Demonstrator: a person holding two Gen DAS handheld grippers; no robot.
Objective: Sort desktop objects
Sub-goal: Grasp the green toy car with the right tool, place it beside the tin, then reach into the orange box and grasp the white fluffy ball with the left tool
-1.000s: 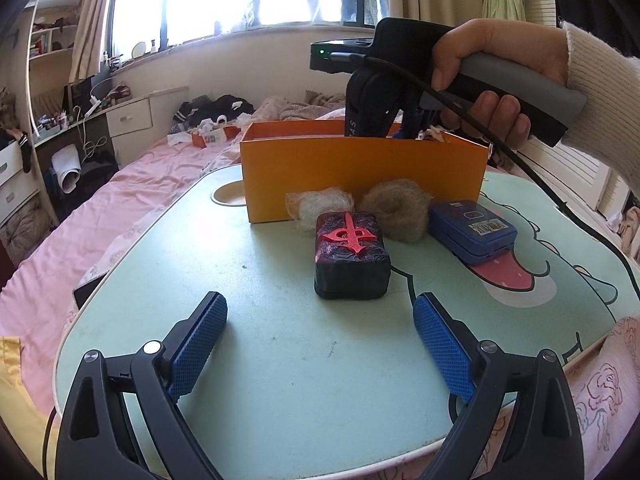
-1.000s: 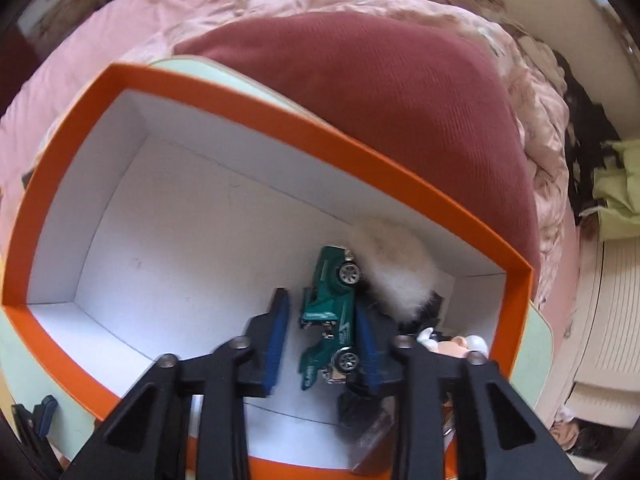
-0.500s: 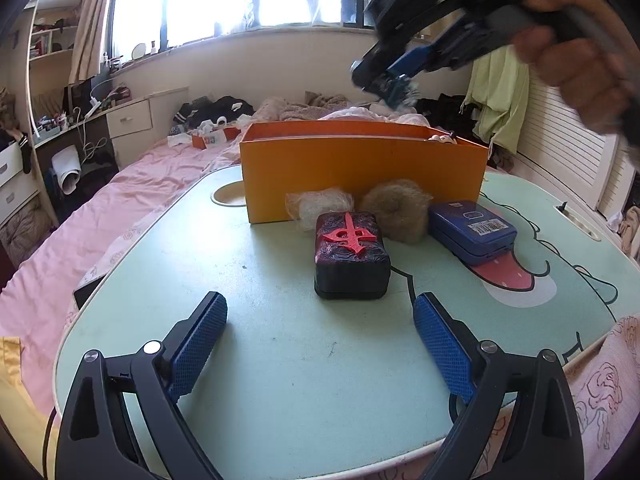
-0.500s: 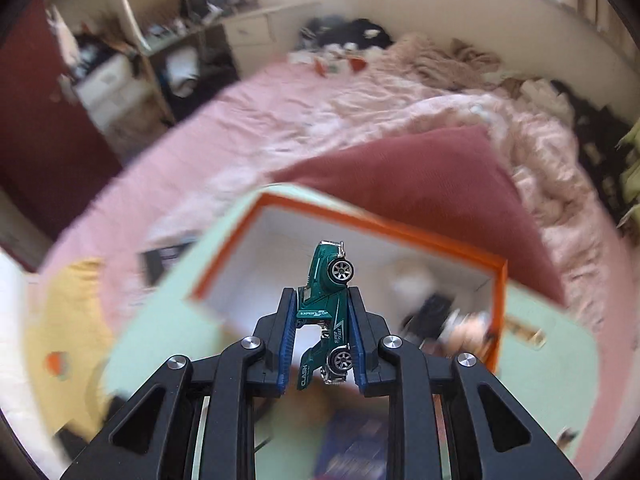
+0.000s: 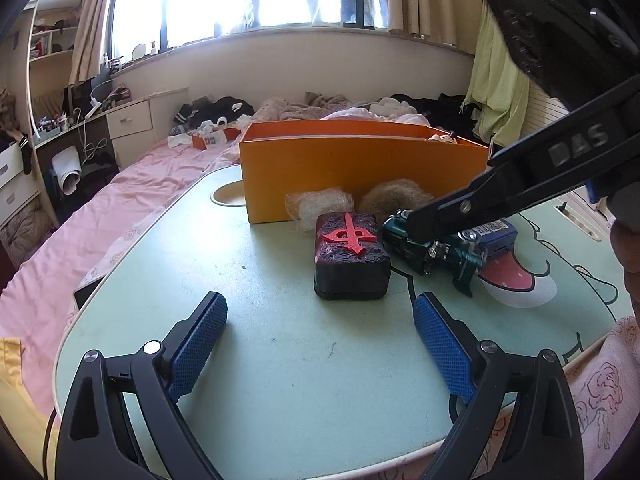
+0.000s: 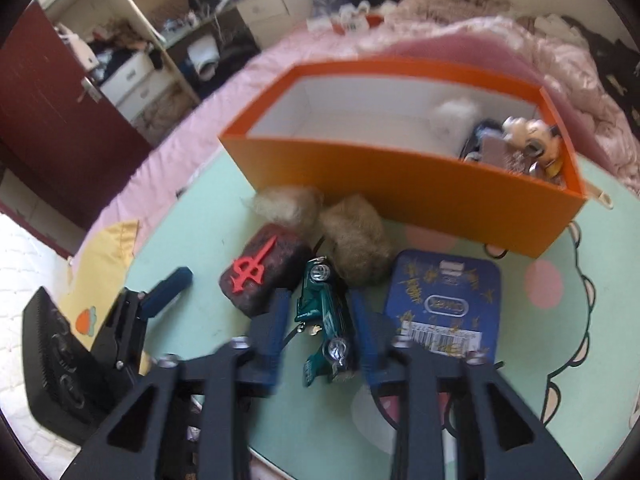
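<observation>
A green toy car point(image 6: 326, 316) lies on the green table point(image 6: 224, 216) between the fingers of my right gripper point(image 6: 320, 312), whose jaws stand apart beside it. The car also shows in the left wrist view point(image 5: 436, 250), under the right gripper. Next to it are a dark block with a red symbol point(image 6: 262, 268) point(image 5: 350, 254), two fluffy balls point(image 6: 356, 236) point(image 6: 286, 204) and a blue tin point(image 6: 446, 300). My left gripper point(image 5: 320, 344) is open and empty near the table's front edge.
An orange box point(image 6: 396, 176) point(image 5: 360, 168) stands at the back of the table and holds a white fluffy ball point(image 6: 454, 118) and small toys point(image 6: 528, 140). A pink bed point(image 5: 132, 184) lies behind and to the left.
My right gripper lifted the green car out of the orange box, carried it down to the table in front of it, and its jaws have opened.
</observation>
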